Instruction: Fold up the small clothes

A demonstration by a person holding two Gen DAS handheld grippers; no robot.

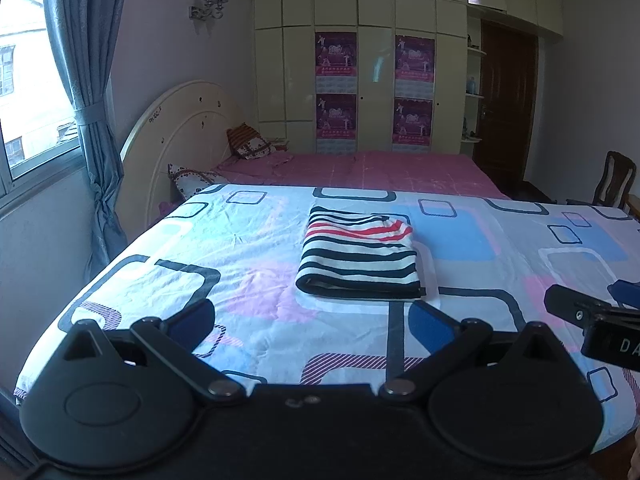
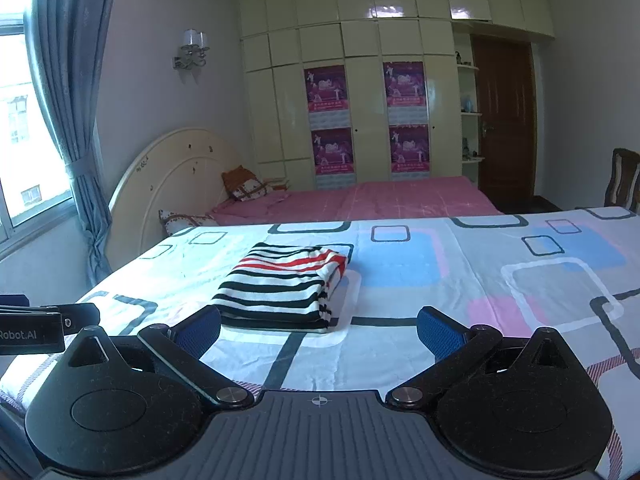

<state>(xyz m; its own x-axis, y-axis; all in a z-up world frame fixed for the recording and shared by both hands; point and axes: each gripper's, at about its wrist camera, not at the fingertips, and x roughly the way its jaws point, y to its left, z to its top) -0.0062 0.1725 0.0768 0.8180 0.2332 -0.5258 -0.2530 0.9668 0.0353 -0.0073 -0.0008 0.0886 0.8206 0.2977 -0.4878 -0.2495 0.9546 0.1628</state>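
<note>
**Striped shirt folded on the patterned sheet, both tools spread and empty**

The striped shirt [image 1: 358,256] lies folded into a neat rectangle on the sheet [image 1: 180,248], black and white bands across most of it with a few red bands at the far end. Its thick folded edge faces me, and the layers stack flat with a slight bulge at the far right corner. From my right wrist camera the same shirt [image 2: 286,284] sits left of center, its layered side edge showing on the right.

My left tool [image 1: 310,320] hangs low over the near part of the sheet, just short of the shirt's folded edge, its two blue-padded fingers spread wide with nothing between them. My right tool [image 2: 318,330] is likewise spread wide and empty, its left finger near the shirt's front corner, though I cannot tell whether it touches. Each tool shows at the edge of the other's view: the right one enters from the right side in the left camera, and the left one pokes in from the left side in the right camera, so they are side by side in front of the shirt.

The sheet has rounded squares in blue, pink, grey and dark outline, and lies fairly smooth with light creases. Beyond it is a bed [image 1: 380,168] with a pink cover, a cream headboard [image 1: 176,132] and pillows [image 1: 250,142]. Behind stands a cream wardrobe [image 1: 376,64] with purple posters [image 1: 335,56], a brown door [image 1: 506,100] to the right, and a curtain [image 1: 86,80] by the window on the left.
</note>
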